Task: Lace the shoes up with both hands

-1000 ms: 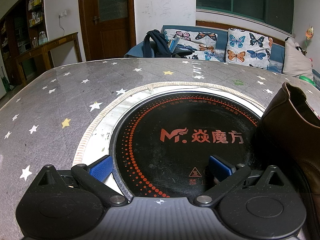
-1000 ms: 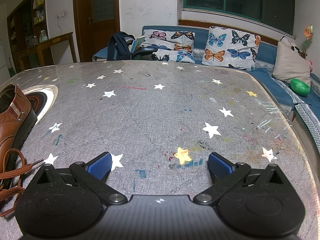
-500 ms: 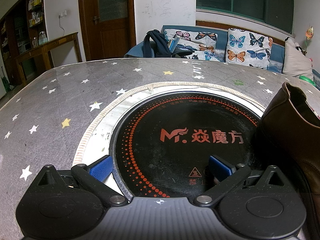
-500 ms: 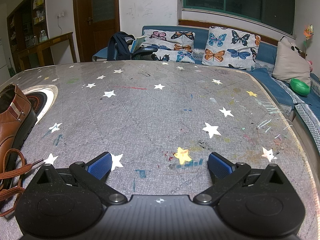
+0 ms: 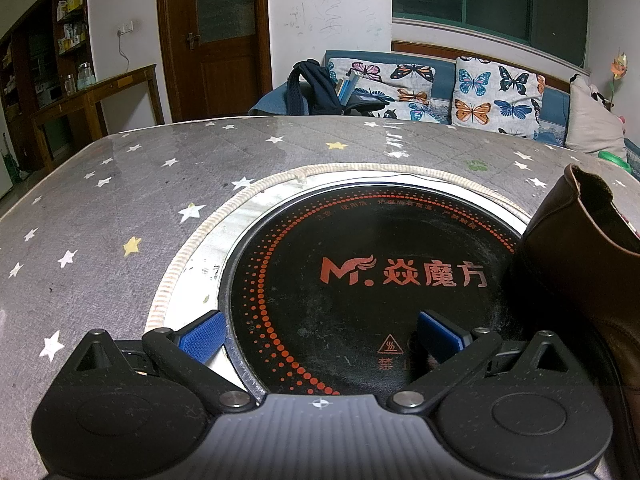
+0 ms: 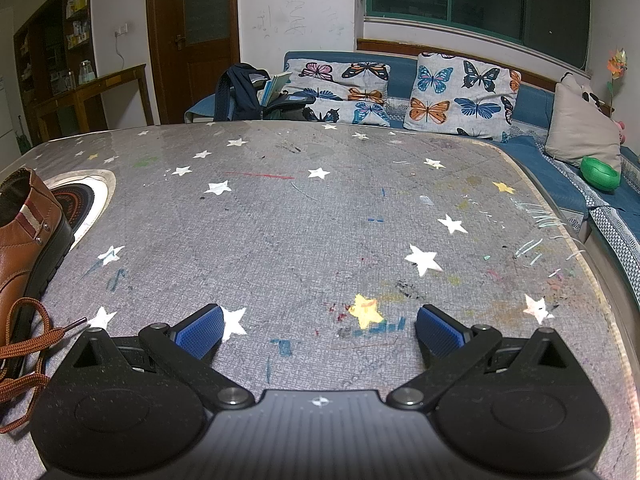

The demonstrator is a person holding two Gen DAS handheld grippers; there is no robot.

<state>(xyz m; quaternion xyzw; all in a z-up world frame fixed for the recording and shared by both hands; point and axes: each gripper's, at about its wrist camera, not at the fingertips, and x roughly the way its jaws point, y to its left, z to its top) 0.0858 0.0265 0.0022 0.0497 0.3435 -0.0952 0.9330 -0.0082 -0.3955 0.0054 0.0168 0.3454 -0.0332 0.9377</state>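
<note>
Smooth brown leather shoe (image 6: 22,248) with woven cord lace (image 6: 24,344); glossy black glass cooktop (image 5: 360,280); matt grey star-printed table cover (image 6: 320,220), scribbled and stained.

The right gripper (image 6: 318,330) sits low over the grey star-printed table covering (image 6: 320,232), its two blue-padded fingers (image 6: 199,330) spread wide with nothing between them. A brown leather shoe with a black sole (image 6: 24,240) stands at the left edge of the view, partly cut off by the frame. Its brown woven lace (image 6: 28,344) lies loose on the covering beside the sole, the dark tip pointing toward the left finger. Behind the shoe, a round black cooktop with a pale rim (image 6: 82,196) is set into the table. A blue sofa with butterfly-print cushions (image 6: 460,92) stands beyond the far edge.
</note>
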